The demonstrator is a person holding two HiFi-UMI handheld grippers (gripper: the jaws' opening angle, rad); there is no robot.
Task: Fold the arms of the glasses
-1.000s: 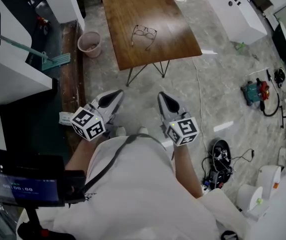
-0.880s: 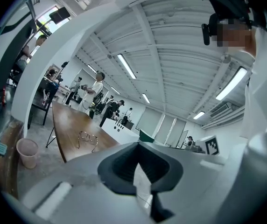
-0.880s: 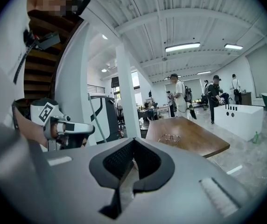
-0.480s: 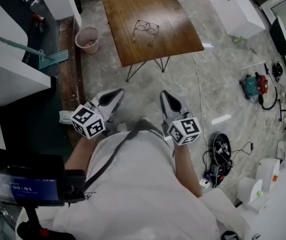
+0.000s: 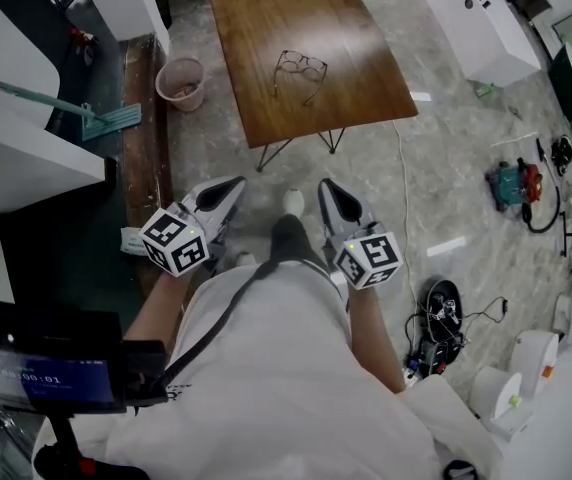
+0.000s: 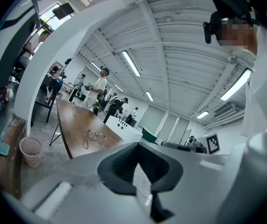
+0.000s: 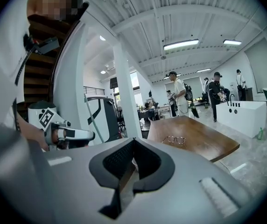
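Left gripper [image 5: 233, 184] and right gripper [image 5: 329, 187] were held side by side, each with its fingers clenched together on nothing. The glasses [image 5: 300, 68] lay, arms unfolded, on the wooden table [image 5: 266, 18], well ahead of both pairs of fingers.

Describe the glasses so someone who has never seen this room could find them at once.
Find the long brown wooden table on the grey floor ahead of the person. The glasses lie on its near end, arms spread open. They are thin wire frames with round lenses, alone on the wood; the pink bin stands on the floor beside the table.
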